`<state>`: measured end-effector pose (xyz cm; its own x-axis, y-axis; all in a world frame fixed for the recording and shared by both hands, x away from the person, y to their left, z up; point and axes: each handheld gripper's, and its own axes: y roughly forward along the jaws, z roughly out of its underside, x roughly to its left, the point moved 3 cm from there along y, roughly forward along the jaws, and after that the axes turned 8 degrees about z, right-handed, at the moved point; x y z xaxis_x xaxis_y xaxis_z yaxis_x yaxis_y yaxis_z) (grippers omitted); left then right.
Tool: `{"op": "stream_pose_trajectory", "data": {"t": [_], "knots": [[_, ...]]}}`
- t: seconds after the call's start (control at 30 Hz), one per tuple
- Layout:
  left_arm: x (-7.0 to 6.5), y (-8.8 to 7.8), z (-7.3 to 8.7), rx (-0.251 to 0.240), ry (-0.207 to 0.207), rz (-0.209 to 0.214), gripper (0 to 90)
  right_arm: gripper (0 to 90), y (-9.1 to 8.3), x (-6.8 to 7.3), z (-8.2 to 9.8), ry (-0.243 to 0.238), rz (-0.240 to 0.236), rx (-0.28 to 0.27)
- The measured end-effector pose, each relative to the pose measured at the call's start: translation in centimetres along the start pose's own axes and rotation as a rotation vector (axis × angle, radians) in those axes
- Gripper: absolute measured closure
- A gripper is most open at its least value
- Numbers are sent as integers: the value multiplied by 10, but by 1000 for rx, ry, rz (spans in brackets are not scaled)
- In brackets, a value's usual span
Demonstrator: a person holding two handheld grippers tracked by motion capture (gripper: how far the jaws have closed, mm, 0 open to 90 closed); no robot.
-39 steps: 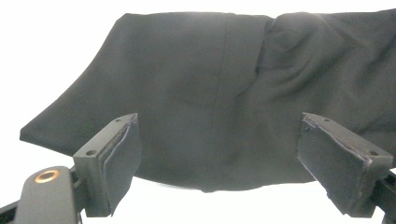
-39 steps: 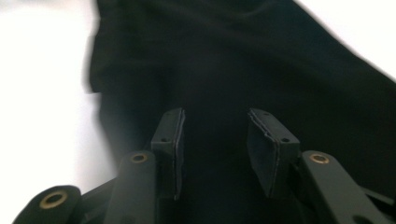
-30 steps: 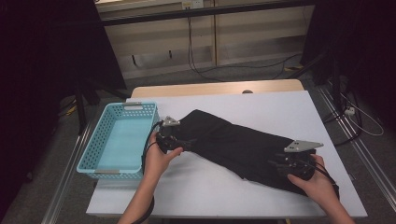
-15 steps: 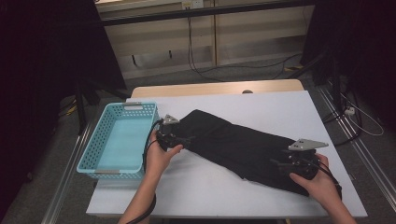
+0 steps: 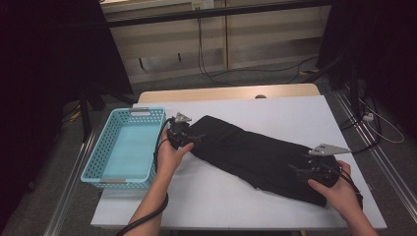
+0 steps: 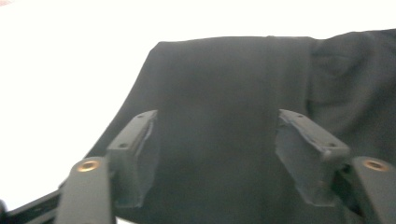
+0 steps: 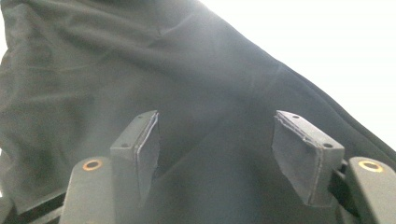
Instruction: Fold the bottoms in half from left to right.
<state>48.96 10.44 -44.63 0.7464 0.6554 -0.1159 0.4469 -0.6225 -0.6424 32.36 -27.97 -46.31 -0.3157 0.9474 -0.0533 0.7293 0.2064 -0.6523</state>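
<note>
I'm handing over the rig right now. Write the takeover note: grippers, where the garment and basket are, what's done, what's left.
Left gripper: open over the black garment at its end nearest the basket; its jaws have just been closing, cloth lies under them, not pinched.
Right gripper: open over the garment's other end, near the table's front right corner; its jaws have just been opening, nothing gripped.
Garment: spread flat, slanting across the white table.
Blue basket: at the table's left edge, nothing in it.
Done: garment laid out.
Left: probably folding it and putting it in the basket.
</note>
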Motion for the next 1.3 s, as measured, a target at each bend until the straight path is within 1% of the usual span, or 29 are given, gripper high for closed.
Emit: {"op": "stream_pose_trajectory", "data": {"t": [0.07,0.1,0.2,0.27,0.3,0.33,0.37,0.4,0.47,0.5,0.53,0.57,0.6,0.63,0.7,0.8,0.93,0.97,1.07,1.17,1.2,1.23,1.27,1.3], "knots": [[5,8,-4,3,15,-10,369,310,1,1,0,-4,1,-1],[8,11,-5,8,29,-24,383,309,1,1,-1,-4,-2,-2],[15,21,-4,20,-1,-31,415,304,0,3,-1,-4,-7,-1],[19,26,-3,28,-13,-39,432,303,0,3,-1,-8,-11,-3],[19,26,-3,28,-13,-39,442,303,0,4,0,-9,-16,-2],[23,29,-2,45,-9,-63,448,299,0,5,0,-7,-19,-1],[25,30,-2,48,-8,-66,454,294,0,5,-1,-11,-21,-2],[27,32,-1,42,-16,-72,456,294,0,6,-1,-11,-23,-4],[31,34,1,61,-25,-74,453,288,0,7,-1,-13,-27,-4],[31,34,1,61,-25,-74,442,288,0,7,-1,-13,-27,-4],[33,35,2,70,-28,-83,422,288,0,8,-2,-13,-28,-5],[37,36,5,62,-52,-92,411,286,0,8,-2,-14,-29,-6],[39,36,6,63,-61,-95,402,282,0,8,-2,-13,-29,-6],[39,36,6,63,-61,-95,387,282,0,8,-2,-13,-29,-6],[42,34,6,75,-66,-113,357,280,-1,9,-2,-17,-33,-7],[42,35,7,74,-97,-99,339,278,0,10,-2,-17,-37,-4],[41,36,6,83,-119,-97,339,277,0,10,-2,-18,-39,-4],[42,35,6,94,-120,-93,339,276,0,10,-2,-19,-40,-4],[41,36,5,100,-139,-97,343,275,0,10,-2,-20,-39,-3],[42,35,3,123,-154,-90,385,275,0,10,-2,-21,-41,-3],[42,34,2,129,-167,-91,428,275,-1,10,-2,-20,-41,-3],[42,32,1,143,-189,-81,501,274,-1,10,-2,-20,-40,-3],[43,31,1,152,-194,-74,584,275,-1,10,-2,-19,-41,-3],[43,31,1,146,-202,-75,615,275,-1,10,-2,-19,-41,-5]]}}
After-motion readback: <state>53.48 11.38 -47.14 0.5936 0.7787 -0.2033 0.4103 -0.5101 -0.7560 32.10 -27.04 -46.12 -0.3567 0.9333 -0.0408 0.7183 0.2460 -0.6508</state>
